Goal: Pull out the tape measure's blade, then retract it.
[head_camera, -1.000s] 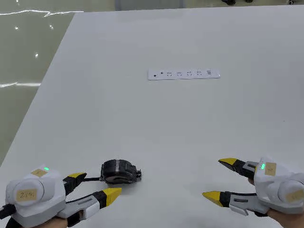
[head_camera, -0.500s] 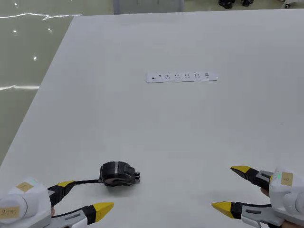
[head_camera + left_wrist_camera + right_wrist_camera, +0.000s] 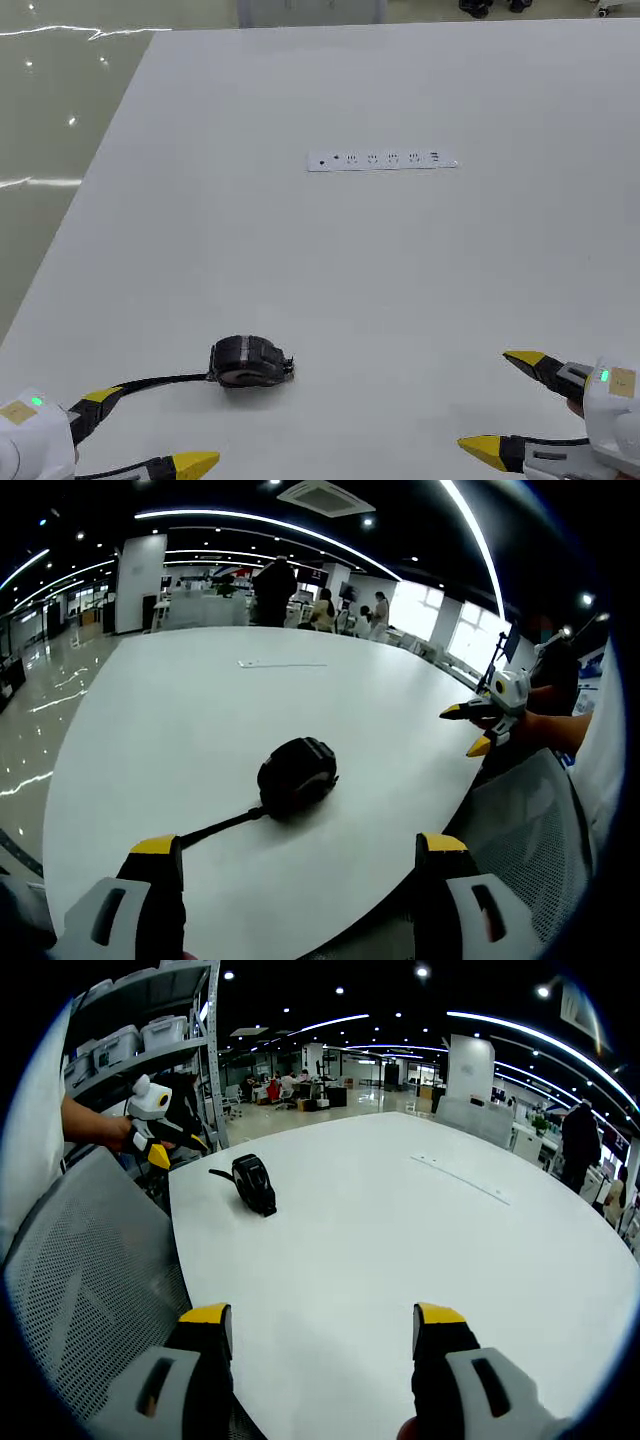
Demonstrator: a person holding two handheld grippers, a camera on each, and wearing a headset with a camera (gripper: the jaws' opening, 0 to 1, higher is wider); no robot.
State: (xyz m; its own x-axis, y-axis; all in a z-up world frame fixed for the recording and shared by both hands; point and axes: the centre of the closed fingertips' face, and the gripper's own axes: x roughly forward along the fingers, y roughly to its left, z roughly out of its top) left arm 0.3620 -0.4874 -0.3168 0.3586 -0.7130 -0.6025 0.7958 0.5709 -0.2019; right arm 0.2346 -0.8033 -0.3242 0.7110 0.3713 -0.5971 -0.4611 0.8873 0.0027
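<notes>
- Tape measure (image 3: 248, 362) sat on the white table (image 3: 400, 260), near its near edge, between the two grippers and closer to the left one.
- A black strap (image 3: 150, 382) ran from the case to one jaw tip of the left gripper (image 3: 148, 430); couldn't tell if it touched.
- Left gripper's jaws were spread wide, nothing between them. In its own view (image 3: 297, 845) the case (image 3: 297, 773) lay straight ahead.
- Right gripper (image 3: 502, 403) also had its jaws wide apart and empty, well clear of the tape measure, low over the table's near right part.
- Table's left edge ran diagonally in the head view, with glossy floor (image 3: 50, 120) beyond it.
- Wide bare surface lay ahead of both grippers; a white power strip (image 3: 382, 160) was flat, well beyond the tape measure.
- A grey mesh chair (image 3: 90, 1260) sat just off the near edge in the right gripper view.
- Tan stickers on both gripper bodies were too small to read. No brand was legible on the case.
</notes>
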